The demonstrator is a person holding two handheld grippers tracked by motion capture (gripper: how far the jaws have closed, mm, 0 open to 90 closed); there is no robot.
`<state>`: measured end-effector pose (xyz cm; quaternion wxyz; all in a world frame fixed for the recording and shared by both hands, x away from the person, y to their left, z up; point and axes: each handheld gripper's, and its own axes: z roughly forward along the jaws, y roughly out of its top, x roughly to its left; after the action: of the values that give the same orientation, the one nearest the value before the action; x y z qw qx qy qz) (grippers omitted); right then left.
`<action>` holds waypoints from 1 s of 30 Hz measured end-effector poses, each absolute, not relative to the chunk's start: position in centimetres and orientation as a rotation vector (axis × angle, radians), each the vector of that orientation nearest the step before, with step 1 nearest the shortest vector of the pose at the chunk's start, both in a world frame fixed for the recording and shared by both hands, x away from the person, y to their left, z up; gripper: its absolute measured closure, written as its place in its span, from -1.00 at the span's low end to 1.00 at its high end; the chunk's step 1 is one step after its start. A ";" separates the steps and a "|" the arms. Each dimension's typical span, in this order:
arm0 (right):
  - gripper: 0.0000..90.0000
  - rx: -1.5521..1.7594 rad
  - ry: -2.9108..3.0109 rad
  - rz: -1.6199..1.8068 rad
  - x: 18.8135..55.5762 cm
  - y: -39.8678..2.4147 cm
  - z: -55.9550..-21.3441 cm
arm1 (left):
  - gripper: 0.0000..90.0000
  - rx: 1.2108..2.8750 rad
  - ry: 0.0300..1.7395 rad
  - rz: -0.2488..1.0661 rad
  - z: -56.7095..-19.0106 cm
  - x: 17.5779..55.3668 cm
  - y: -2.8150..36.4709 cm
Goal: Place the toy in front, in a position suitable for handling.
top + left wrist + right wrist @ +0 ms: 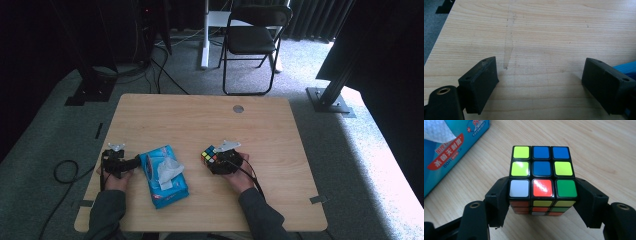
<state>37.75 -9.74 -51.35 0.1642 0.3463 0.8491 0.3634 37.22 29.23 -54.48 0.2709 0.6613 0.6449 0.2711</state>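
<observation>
Multicoloured plastic puzzle cube, rigid, light and slick-faced, sat clamped by its opposite sides in the right claw; the left claw stood apart, empty.

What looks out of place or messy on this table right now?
Little stands out. The tissue pack lies askew to the table edge, with one tissue pulled up and crumpled. A faint smear streak marks the wood ahead of the left gripper. The cube between the right gripper jaws is scrambled.

High cam overhead, facing fwd/down on table, gripper cams low, close-up, sharing tissue box.
</observation>
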 end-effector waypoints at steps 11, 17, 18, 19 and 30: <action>-0.41 0.941 2.401 1.040 37.4 -9.9 -50.7 | -0.70 1.782 1.737 0.730 -54.5 37.2 29.2; -0.41 0.942 2.392 1.059 37.1 -10.5 -50.3 | -0.70 1.781 1.737 0.730 -54.5 37.2 29.2; -0.41 0.947 2.389 1.067 37.1 -10.6 -50.3 | -0.70 1.781 1.737 0.730 -54.5 37.2 29.2; -0.41 0.949 2.385 1.071 37.0 -10.8 -50.2 | -0.70 1.781 1.737 0.730 -54.5 37.2 29.2; -0.41 0.956 2.352 1.085 36.3 -13.3 -49.8 | -0.70 1.781 1.736 0.730 -54.5 37.2 29.2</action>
<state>36.33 -13.26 -49.78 0.1891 0.3401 0.8366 0.3857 37.22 29.23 -54.48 0.2713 0.6612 0.6448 0.2712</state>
